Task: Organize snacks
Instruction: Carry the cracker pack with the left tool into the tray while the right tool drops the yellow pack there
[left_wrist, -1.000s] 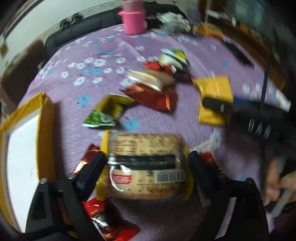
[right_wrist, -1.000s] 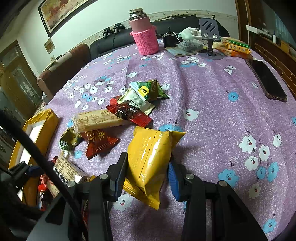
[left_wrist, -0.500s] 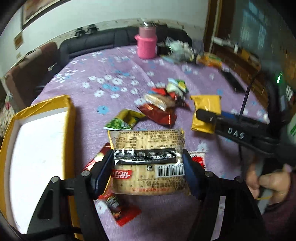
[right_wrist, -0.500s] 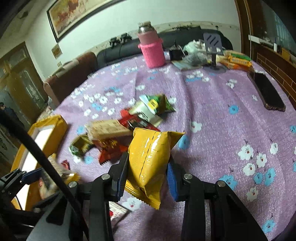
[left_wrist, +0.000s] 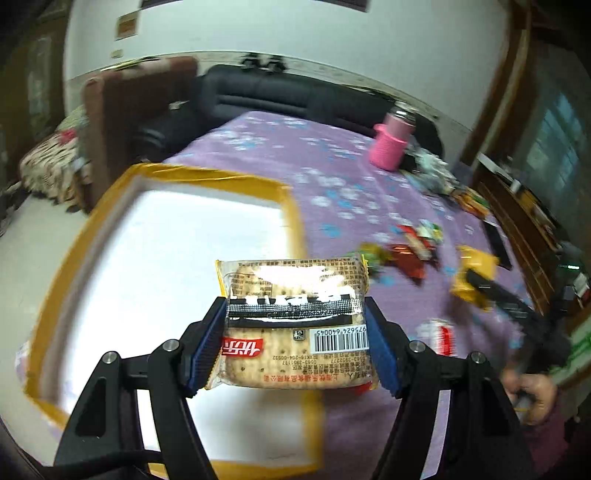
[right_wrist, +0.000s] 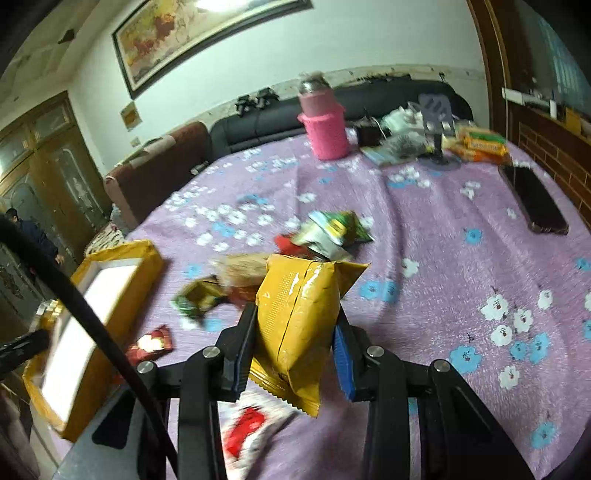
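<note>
My left gripper (left_wrist: 295, 343) is shut on a clear cracker pack (left_wrist: 295, 317) with a barcode and red label, held in the air over the near right part of the yellow box (left_wrist: 221, 177) with a white inside. My right gripper (right_wrist: 293, 350) is shut on a yellow snack bag (right_wrist: 299, 314), lifted above the purple flowered tablecloth (right_wrist: 461, 277). The yellow box also shows at the left of the right wrist view (right_wrist: 140, 254). Loose snack packets (right_wrist: 328, 232) lie in a heap mid-table; a red and white packet (right_wrist: 251, 428) lies below the right gripper.
A pink-sleeved flask (right_wrist: 325, 129) stands at the far side. A dark phone (right_wrist: 535, 199) lies at the right edge. A phone stand and packets (right_wrist: 439, 140) clutter the far right. A black sofa (right_wrist: 280, 118) and brown chair (left_wrist: 136, 110) ring the table.
My left gripper has lifted the cracker pack and swung left, from the table beside the box to over it. My right gripper has raised the yellow bag higher.
</note>
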